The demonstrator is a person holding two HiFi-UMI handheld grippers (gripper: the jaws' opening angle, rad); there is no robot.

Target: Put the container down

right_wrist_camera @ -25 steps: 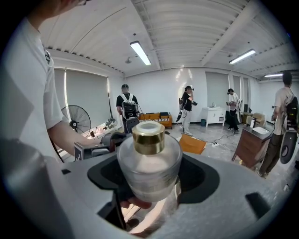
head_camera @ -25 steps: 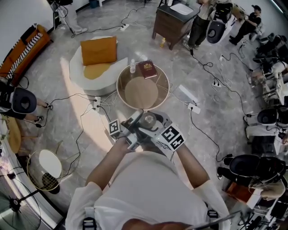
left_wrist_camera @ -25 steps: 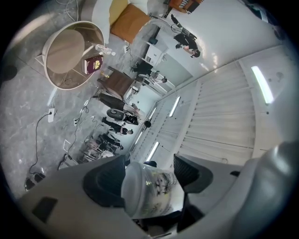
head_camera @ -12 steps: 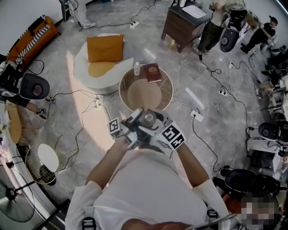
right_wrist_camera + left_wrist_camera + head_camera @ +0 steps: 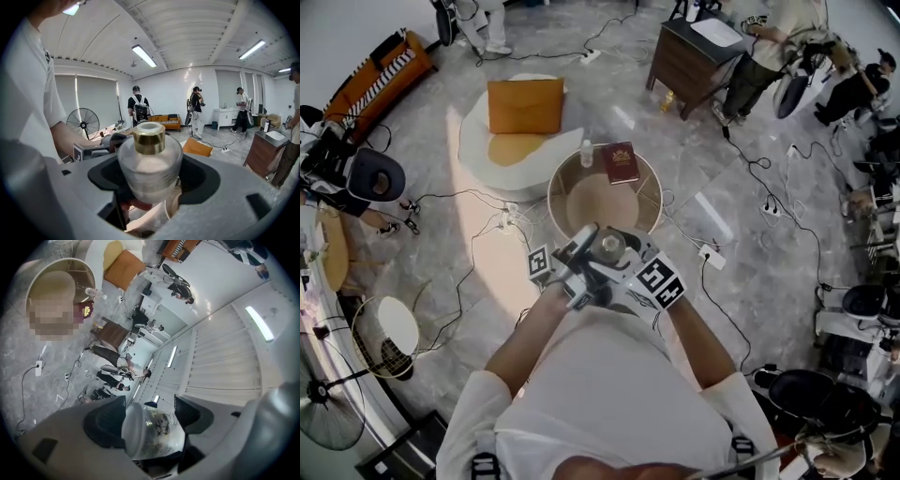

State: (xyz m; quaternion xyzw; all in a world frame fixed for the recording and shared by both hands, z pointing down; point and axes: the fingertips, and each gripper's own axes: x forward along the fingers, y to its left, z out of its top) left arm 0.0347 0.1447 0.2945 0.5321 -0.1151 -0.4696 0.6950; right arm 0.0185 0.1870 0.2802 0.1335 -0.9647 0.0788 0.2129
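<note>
Container (image 5: pixel 610 246) held in air at chest, short of desk. L hand-held gripper (image 5: pixel 149 420) and R hand-held gripper (image 5: pixel 150 174) both pinch its body, gold neck up. Beyond: round desk (image 5: pixel 600 202) w/ book (image 5: pixel 622 162), small bottle (image 5: pixel 587 153).

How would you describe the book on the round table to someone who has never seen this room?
Start at the round table in the middle of the head view, next to the white seat with the orange cushion. Two things sit at its far edge. The book is the flat, dark red rectangle with a gold emblem, just right of the small clear bottle, which stands upright.
</note>
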